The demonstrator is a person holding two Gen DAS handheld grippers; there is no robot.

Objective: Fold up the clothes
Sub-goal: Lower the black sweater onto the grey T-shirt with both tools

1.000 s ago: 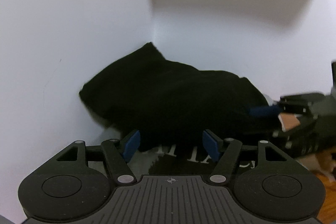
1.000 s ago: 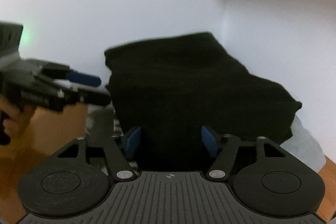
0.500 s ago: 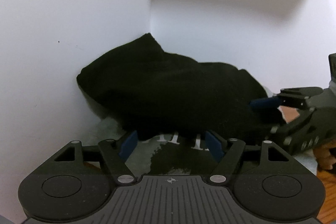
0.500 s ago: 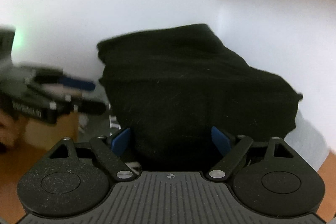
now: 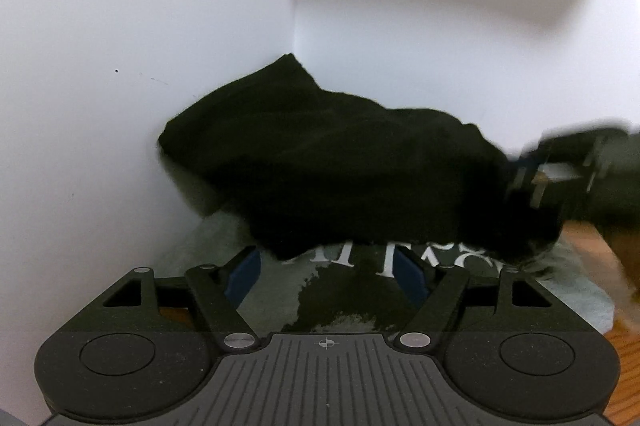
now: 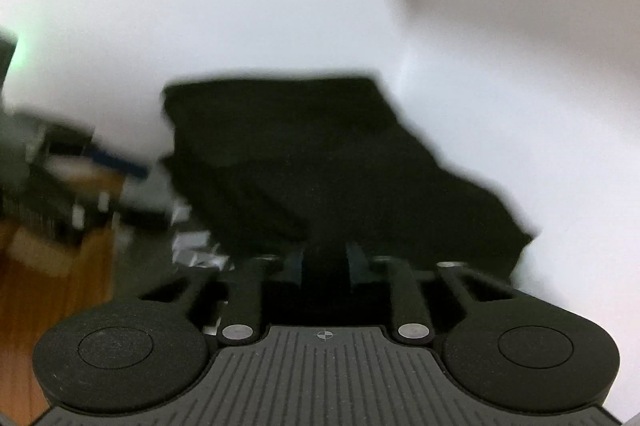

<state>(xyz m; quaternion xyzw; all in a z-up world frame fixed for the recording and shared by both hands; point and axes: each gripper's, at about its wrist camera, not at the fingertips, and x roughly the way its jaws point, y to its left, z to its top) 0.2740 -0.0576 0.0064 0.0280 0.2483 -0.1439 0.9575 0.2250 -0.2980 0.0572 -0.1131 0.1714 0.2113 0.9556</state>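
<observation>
Black garment [image 5: 340, 170] bunched in the wall corner, 12 o'clock of both grippers. Right gripper [image 6: 325, 264] – jaws nearly together, pinching its near edge, prob. to drag a fold. Left gripper [image 5: 326, 274] – jaws apart, empty, over the grey printed cloth [image 5: 360, 290].

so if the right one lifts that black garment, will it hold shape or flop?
Likely flops: the black garment already slumps in soft folds against the white wall. Probably light. The right tongs pinch only its near edge, so the rest should drape.
</observation>
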